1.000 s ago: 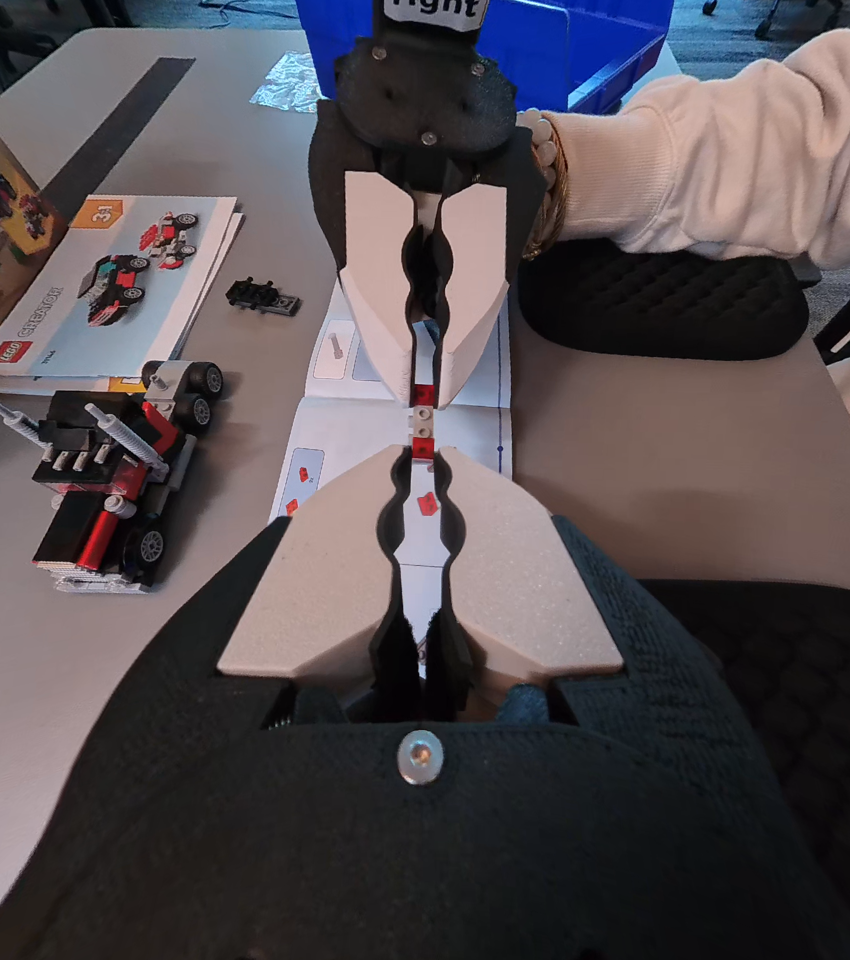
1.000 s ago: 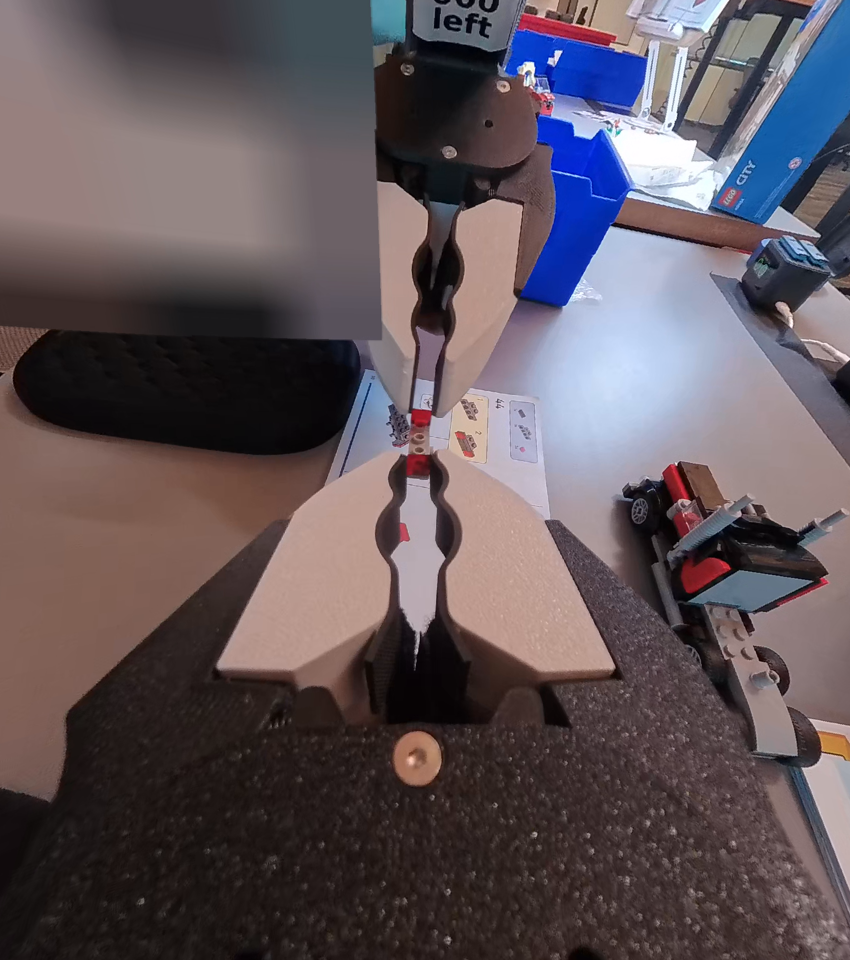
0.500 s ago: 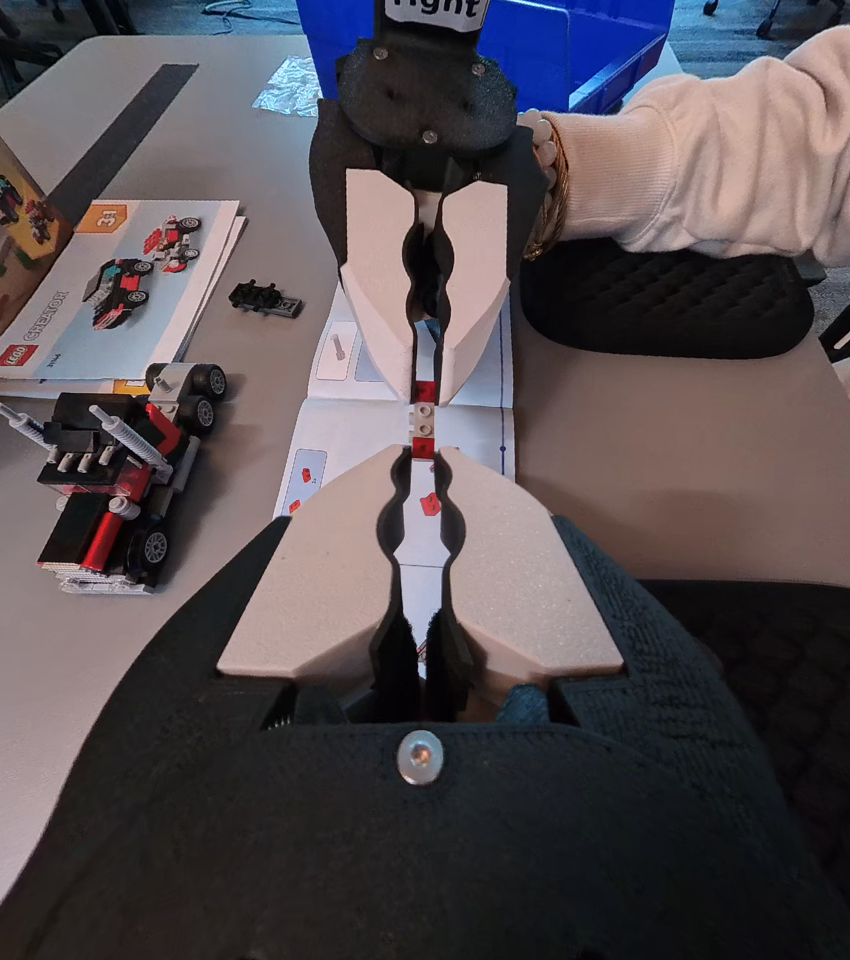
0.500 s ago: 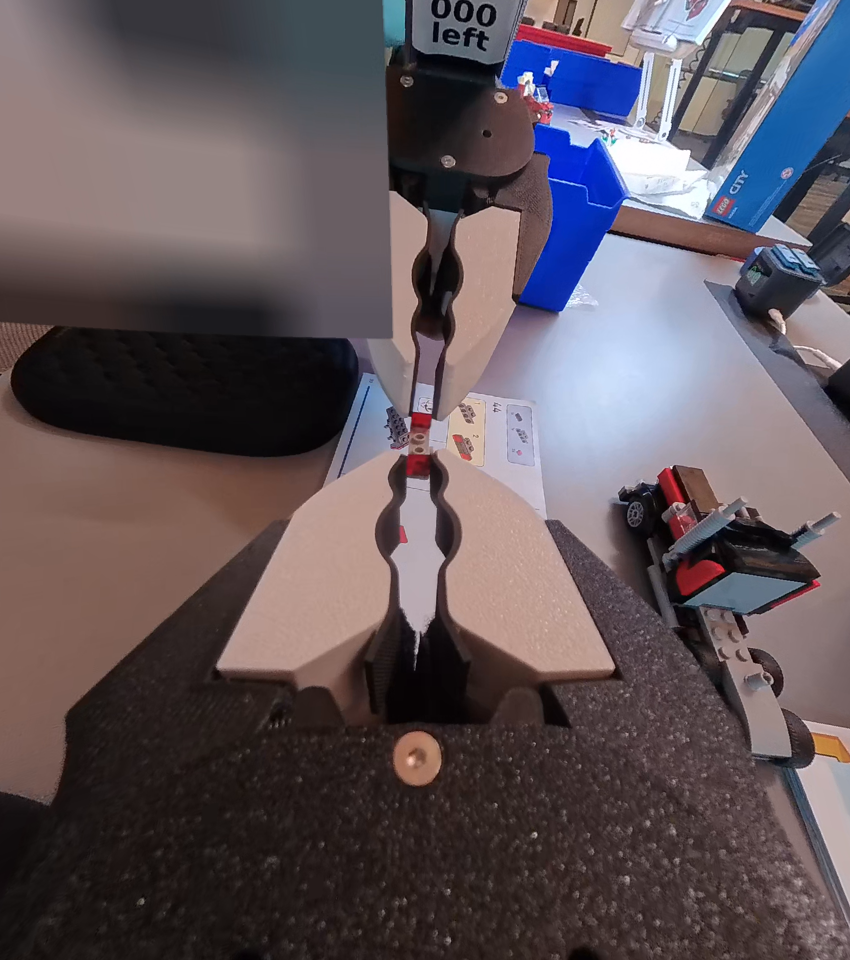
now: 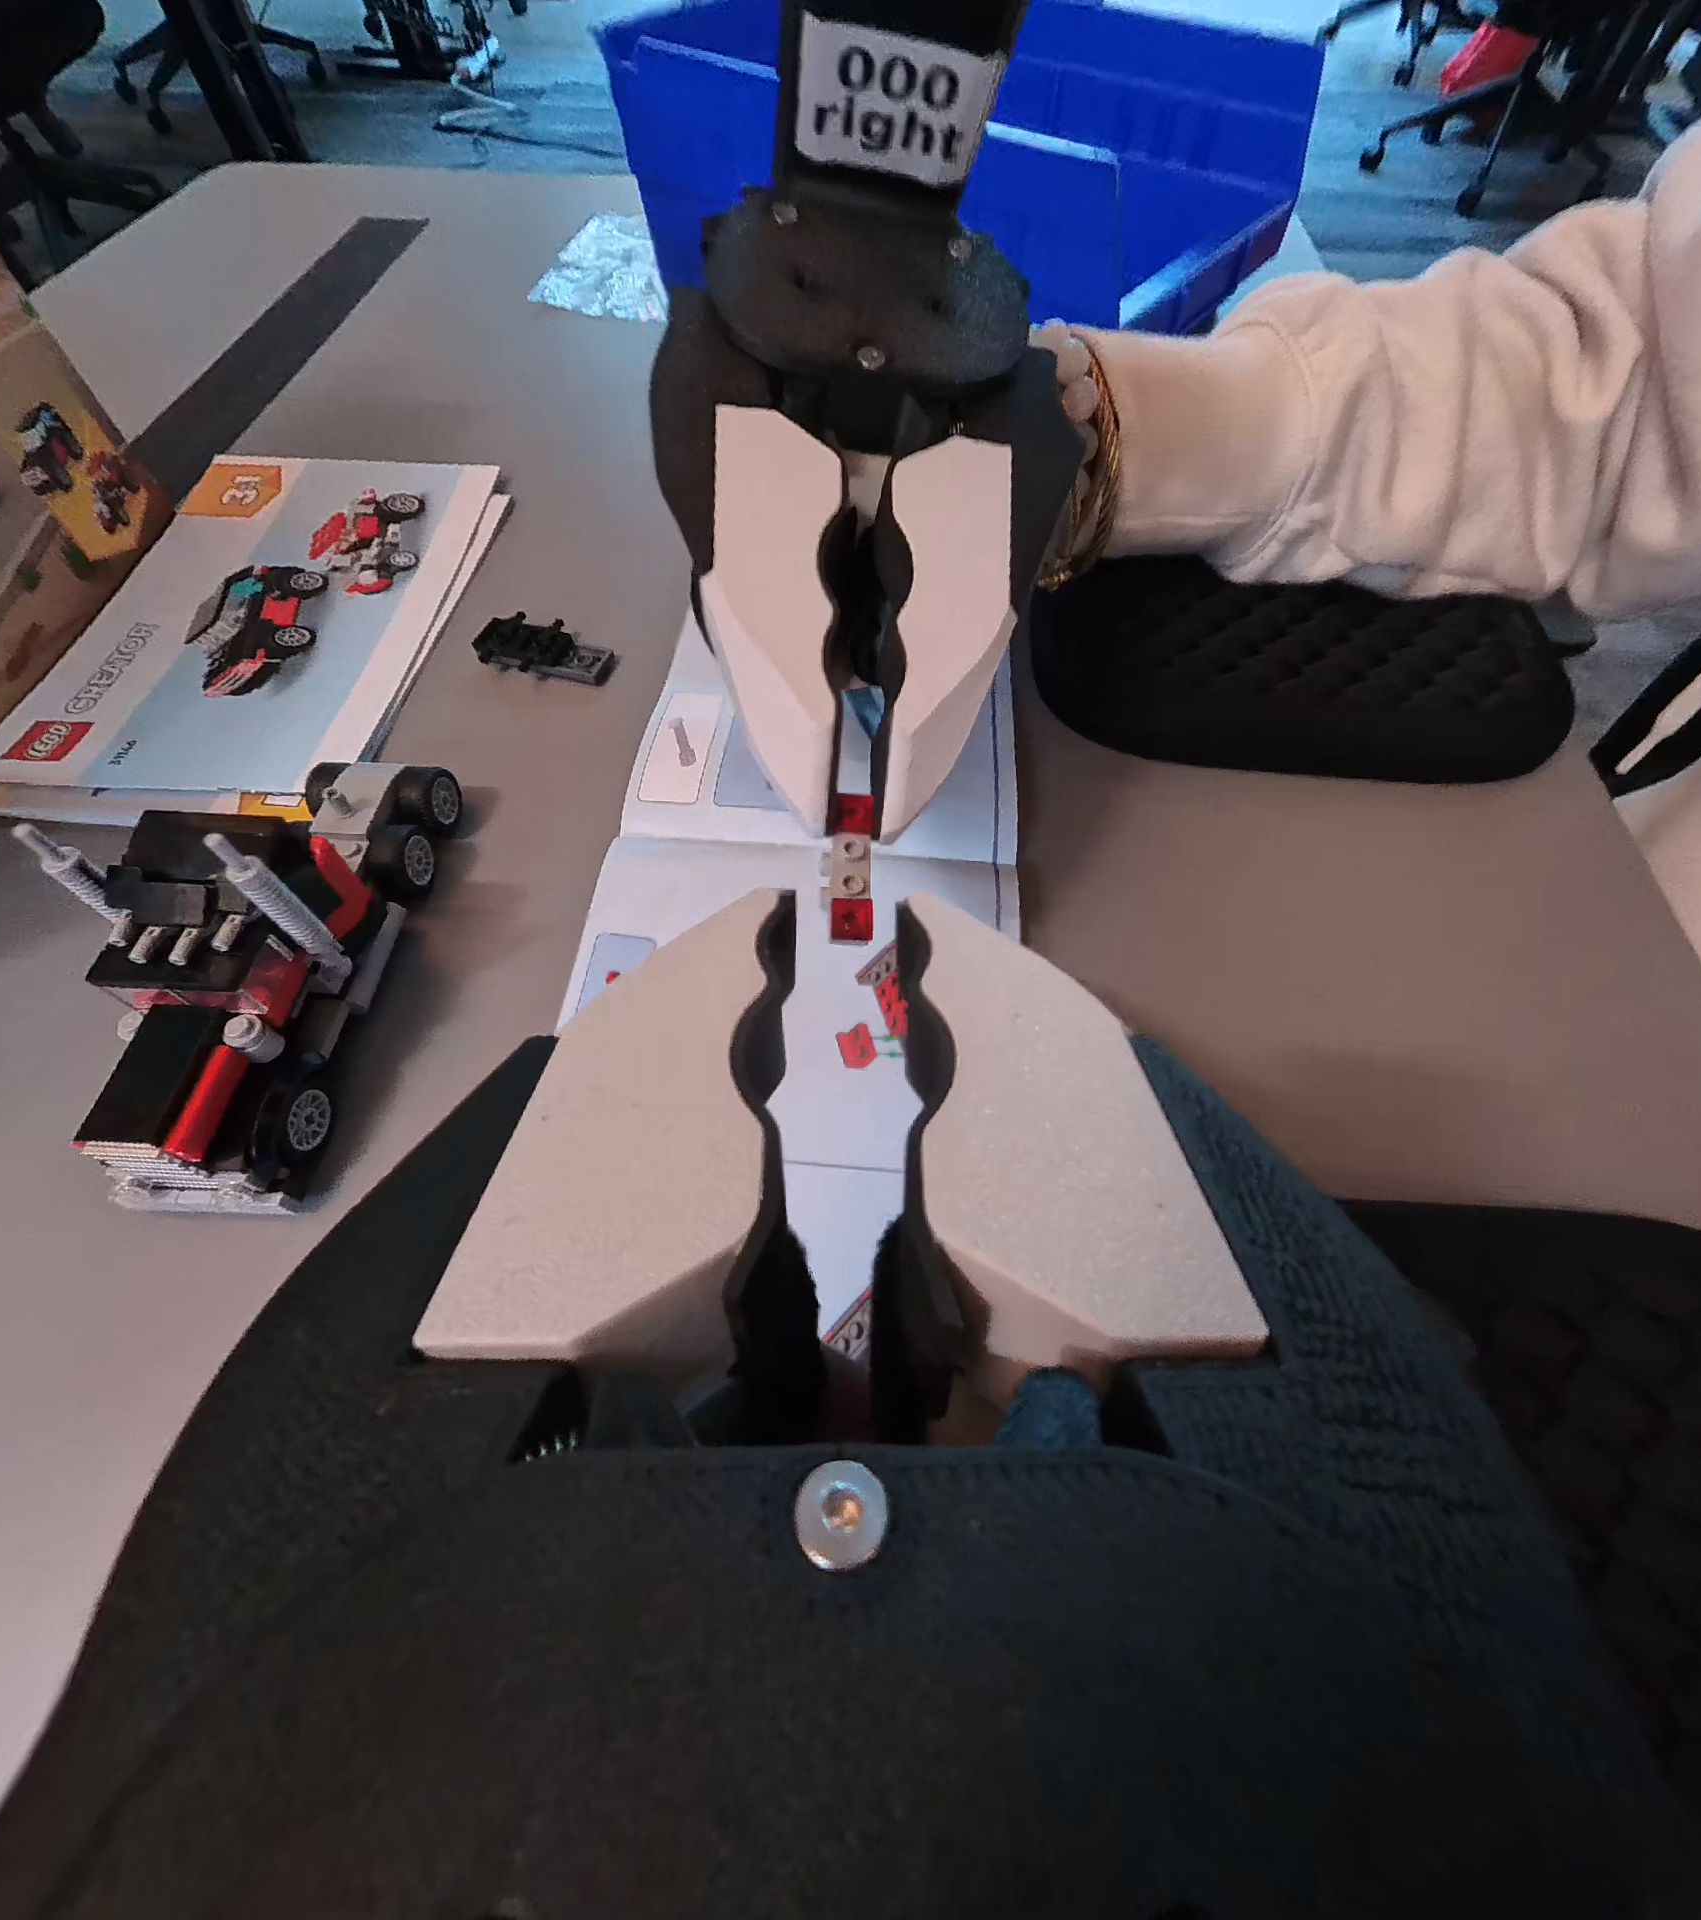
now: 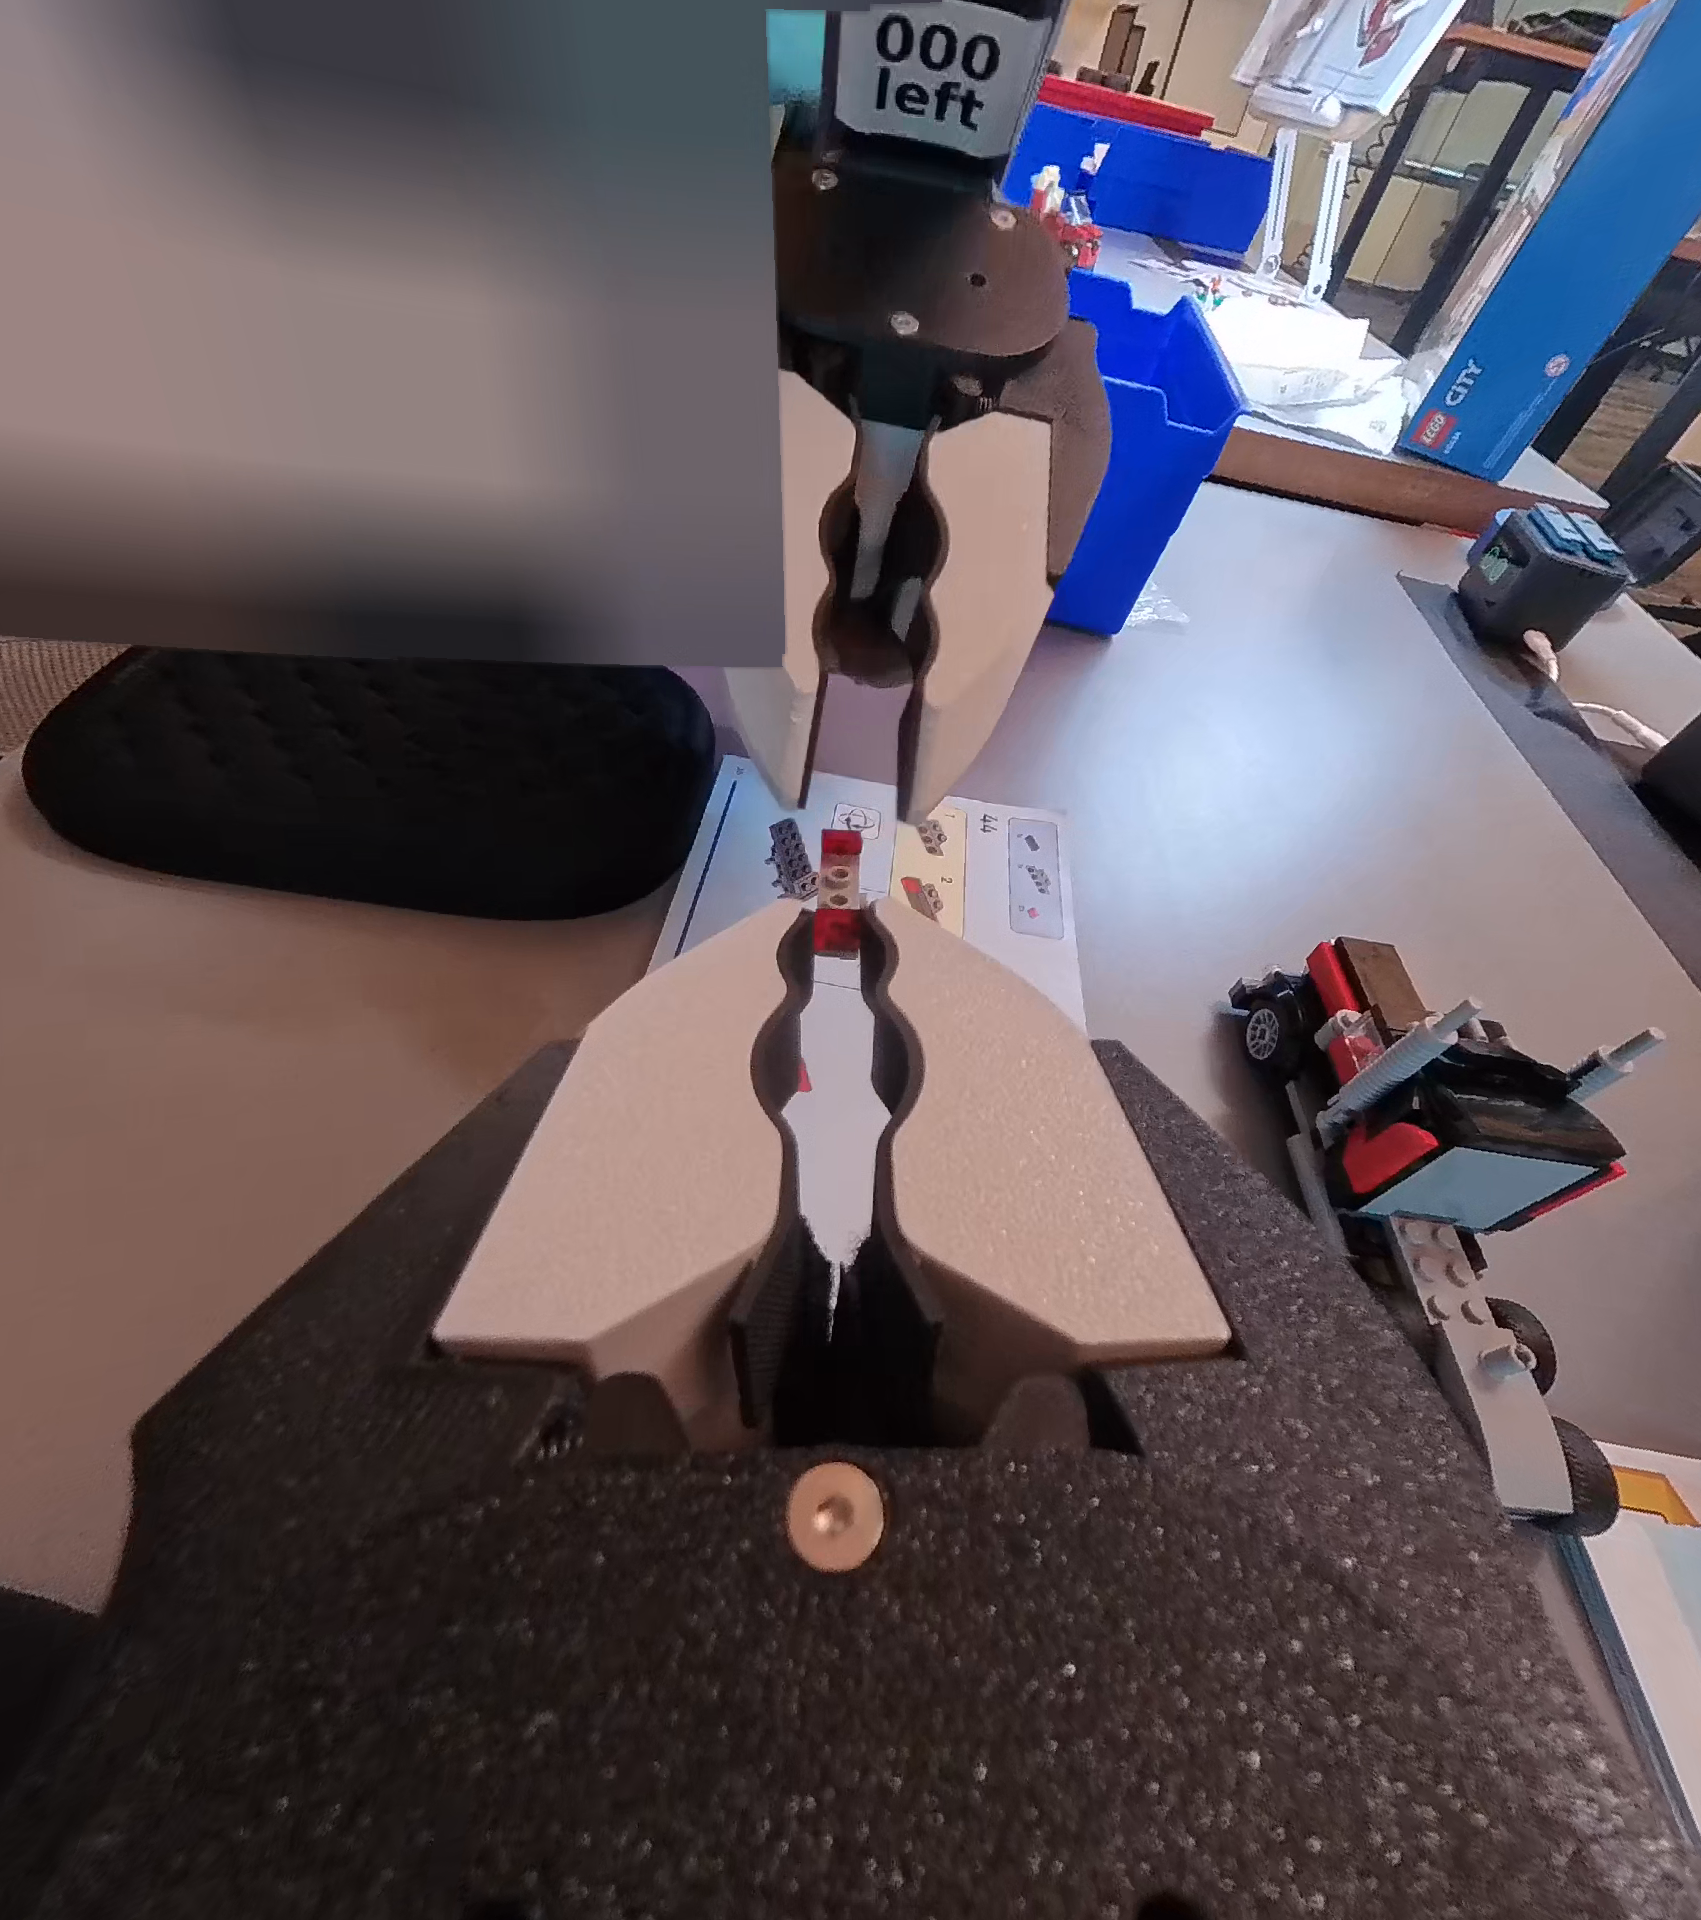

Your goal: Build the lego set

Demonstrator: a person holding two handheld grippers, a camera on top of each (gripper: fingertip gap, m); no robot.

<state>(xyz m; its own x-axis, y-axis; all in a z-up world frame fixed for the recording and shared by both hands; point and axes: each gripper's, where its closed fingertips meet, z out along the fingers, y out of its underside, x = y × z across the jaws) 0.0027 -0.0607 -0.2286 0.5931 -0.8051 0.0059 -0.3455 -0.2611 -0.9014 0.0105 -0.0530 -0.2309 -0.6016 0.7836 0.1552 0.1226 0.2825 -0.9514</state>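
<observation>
Right gripper (image 6: 838,925) has its two pale fingers pressed in on a small lego strip (image 6: 839,883), pinching the red brick at one end. The left gripper (image 6: 856,805) faces it tip to tip with its fingers spread, a plain gap between them. The lego strip is short and narrow, one brick wide: a red brick at each end and two light grey pieces between them, each grey piece with a small round mark on its face. Its long axis runs straight from one gripper to the other, in line with both pairs of fingers. In the left wrist view the lego strip (image 5: 851,878) points away from the camera, its far red end clamped in the right gripper (image 5: 853,826). Its near red end reaches the mouth of the left gripper (image 5: 848,914), where it sits in the gap with space showing on either side, touching neither finger as far as can be seen. The strip hangs clear of the table (image 5: 1293,935), above an open instruction booklet (image 5: 939,883) lying flat under both sets of tips. A black, red and grey truck model (image 5: 233,997) stands well off to one side, near a closed booklet (image 5: 233,623) and a small black piece (image 5: 542,649). A cream sleeve (image 5: 1428,416) runs in behind the right gripper, with a blue bin (image 5: 1137,187) beyond it.
</observation>
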